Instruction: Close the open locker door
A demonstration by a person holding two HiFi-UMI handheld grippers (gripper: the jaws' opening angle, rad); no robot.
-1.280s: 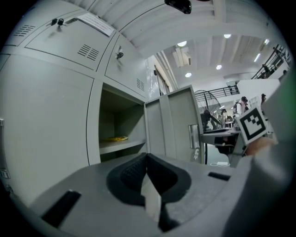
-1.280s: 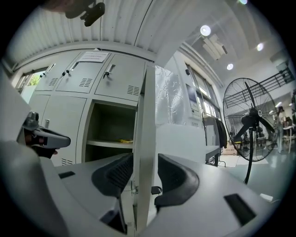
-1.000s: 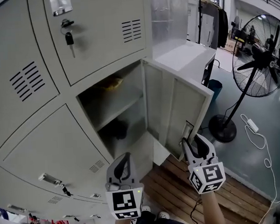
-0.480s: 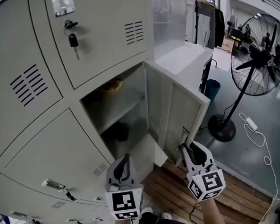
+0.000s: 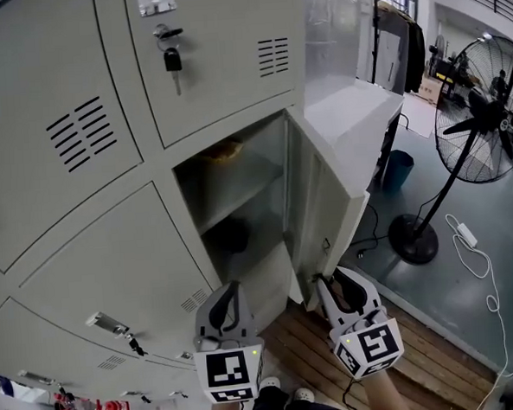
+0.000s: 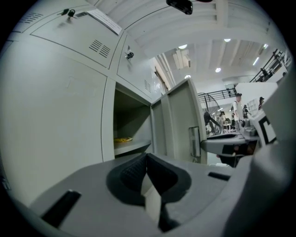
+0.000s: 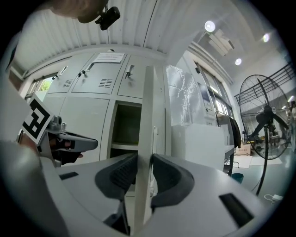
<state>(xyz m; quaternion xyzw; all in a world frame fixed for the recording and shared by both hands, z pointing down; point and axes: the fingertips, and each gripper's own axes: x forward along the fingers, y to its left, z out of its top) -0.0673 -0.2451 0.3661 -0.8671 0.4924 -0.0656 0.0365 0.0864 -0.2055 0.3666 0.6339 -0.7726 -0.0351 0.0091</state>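
Sensibly, your right gripper's [image 5: 331, 282] jaws had just been closing on the half-open locker door [image 5: 325, 200], centre frame, to swing it shut; your left gripper's [image 5: 225, 290] jaws were together, empty.

The half-open locker door [image 5: 324, 206] narrows the way into the open compartment [image 5: 239, 201].

Inside the open locker [image 5: 255, 153], a shelf [image 5: 242, 182] carried a yellowish thing [image 5: 227, 150] near its back, and a dark thing [image 5: 234, 234] sat on the compartment's bottom below. On the grey floor [image 5: 480, 316] stood a fan's round base [image 5: 413, 238], a blue bin [image 5: 398, 167] and a white power strip [image 5: 461, 231]. A wooden slat platform [image 5: 439, 362] lay before the lockers.
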